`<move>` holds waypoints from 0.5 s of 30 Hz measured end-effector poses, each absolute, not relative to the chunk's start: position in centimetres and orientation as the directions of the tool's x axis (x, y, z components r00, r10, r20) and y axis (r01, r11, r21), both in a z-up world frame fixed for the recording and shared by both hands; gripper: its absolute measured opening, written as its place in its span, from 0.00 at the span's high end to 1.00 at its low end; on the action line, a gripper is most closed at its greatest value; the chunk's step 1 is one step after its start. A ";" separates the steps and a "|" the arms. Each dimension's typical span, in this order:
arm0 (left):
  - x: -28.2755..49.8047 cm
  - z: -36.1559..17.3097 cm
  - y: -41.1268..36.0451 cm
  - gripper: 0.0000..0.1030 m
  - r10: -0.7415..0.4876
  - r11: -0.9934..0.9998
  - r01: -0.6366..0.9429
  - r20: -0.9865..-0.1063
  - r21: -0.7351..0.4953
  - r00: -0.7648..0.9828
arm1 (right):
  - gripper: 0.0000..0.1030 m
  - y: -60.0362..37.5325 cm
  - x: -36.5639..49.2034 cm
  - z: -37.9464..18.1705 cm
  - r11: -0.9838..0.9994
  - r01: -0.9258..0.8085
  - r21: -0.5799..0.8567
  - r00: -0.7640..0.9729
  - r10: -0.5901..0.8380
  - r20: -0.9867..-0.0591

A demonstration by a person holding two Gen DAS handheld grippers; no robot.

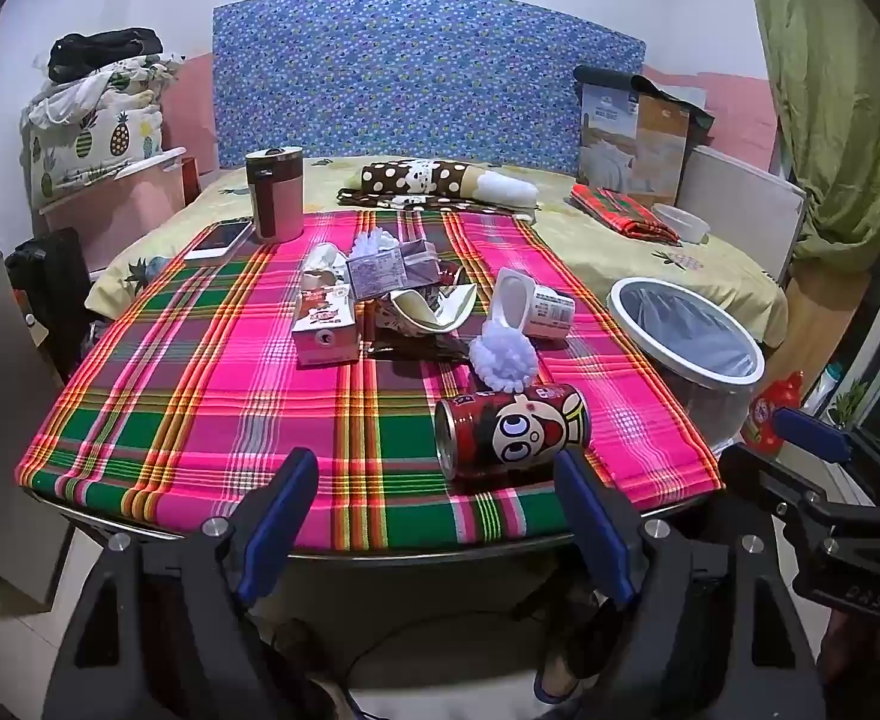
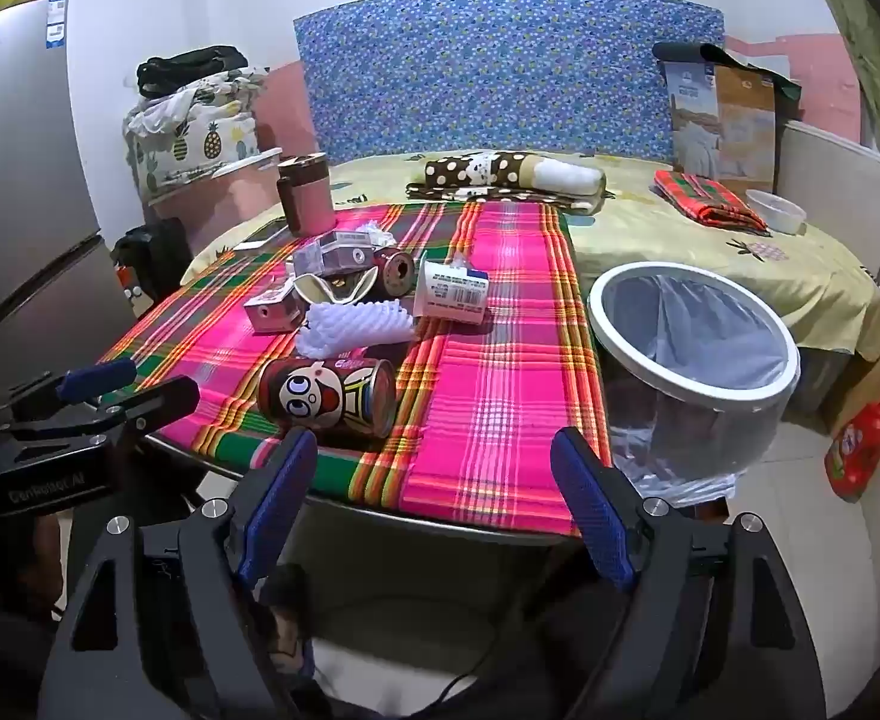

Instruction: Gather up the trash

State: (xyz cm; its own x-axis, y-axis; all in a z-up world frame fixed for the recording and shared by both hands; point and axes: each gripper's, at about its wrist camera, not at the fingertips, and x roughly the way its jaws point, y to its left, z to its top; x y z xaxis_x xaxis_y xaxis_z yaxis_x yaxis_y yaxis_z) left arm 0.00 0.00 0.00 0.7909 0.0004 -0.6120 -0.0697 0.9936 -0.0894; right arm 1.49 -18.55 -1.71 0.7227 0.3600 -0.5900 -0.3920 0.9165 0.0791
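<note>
Left gripper (image 1: 437, 483): jaws spread wide, empty, at the table's near edge.
Right gripper (image 2: 434, 462): equally wide, empty.
Red cartoon-face drink can (image 1: 514, 438): lying sideways, closest trash.
White-rimmed lined bin (image 2: 694, 339): right of table.
Advice: straddle the can's round body squarely; it may roll.

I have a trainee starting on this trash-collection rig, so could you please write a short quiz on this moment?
1. True or false: the red cartoon can stands upright.
2. What lies right behind that can: A) white foam net B) phone C) tumbler?
3. On which side of the table does the trash bin stand?

Key: 1 false, it lies on its side. 2 A. 3 the right side, beside the table; the left gripper and right gripper are both open and empty.
</note>
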 end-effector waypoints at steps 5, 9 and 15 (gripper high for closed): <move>0.1 0.0 0.2 0.20 -0.003 0.993 -0.069 -0.615 -0.094 0.789 | 0.21 -18.7 1.5 -1.6 0.917 -0.393 0.076 0.724 0.359 -0.588; 0.1 0.1 -0.3 0.20 0.000 0.994 -0.066 -0.617 -0.084 0.787 | 0.21 -19.0 1.6 -1.7 0.917 -0.391 0.085 0.722 0.362 -0.589; 0.0 0.1 -0.3 0.20 -0.001 0.994 -0.065 -0.616 -0.084 0.787 | 0.21 -18.8 1.5 -1.7 0.917 -0.390 0.084 0.723 0.361 -0.589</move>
